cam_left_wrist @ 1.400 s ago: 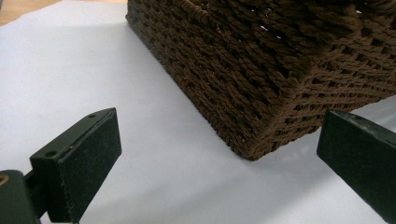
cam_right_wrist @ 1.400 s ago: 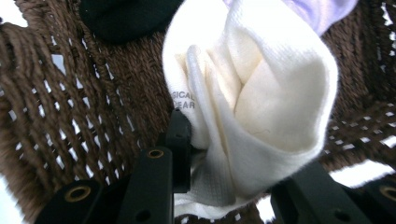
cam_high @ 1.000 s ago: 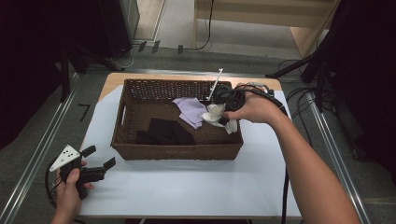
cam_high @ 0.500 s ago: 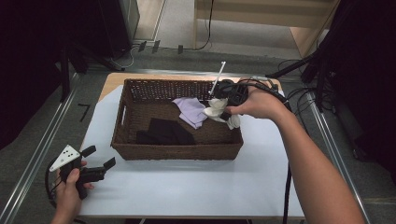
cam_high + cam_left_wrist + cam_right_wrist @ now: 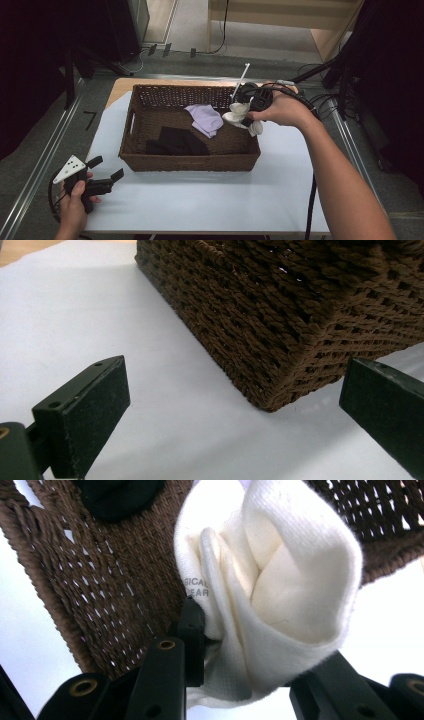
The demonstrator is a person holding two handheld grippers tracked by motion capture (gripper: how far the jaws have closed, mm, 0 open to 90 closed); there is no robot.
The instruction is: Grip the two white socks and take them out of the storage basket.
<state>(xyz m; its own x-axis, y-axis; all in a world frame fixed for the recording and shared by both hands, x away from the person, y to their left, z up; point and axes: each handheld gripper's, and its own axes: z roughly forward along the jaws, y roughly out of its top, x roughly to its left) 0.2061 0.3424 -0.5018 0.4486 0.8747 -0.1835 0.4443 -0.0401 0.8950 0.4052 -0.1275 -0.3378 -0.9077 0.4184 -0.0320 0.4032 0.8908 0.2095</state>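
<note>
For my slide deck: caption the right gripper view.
Right gripper clamps a folded white sock above the brown wicker basket.

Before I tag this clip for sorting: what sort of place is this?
Probably a lab or recording room: a covered table, metal floor rails, trailing cables and dark equipment stands around it.

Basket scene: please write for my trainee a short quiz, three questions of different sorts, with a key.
1. True or false: the left gripper holds a cloth.
2. What does the right gripper hold?
A. the black cloth
B. the white sock
C. the lilac cloth
3. Fill in: the white sock hangs above the right end of the woven ____.

Key: 1 false, its jaws stand open above the white table. 2 B. 3 basket.
</note>
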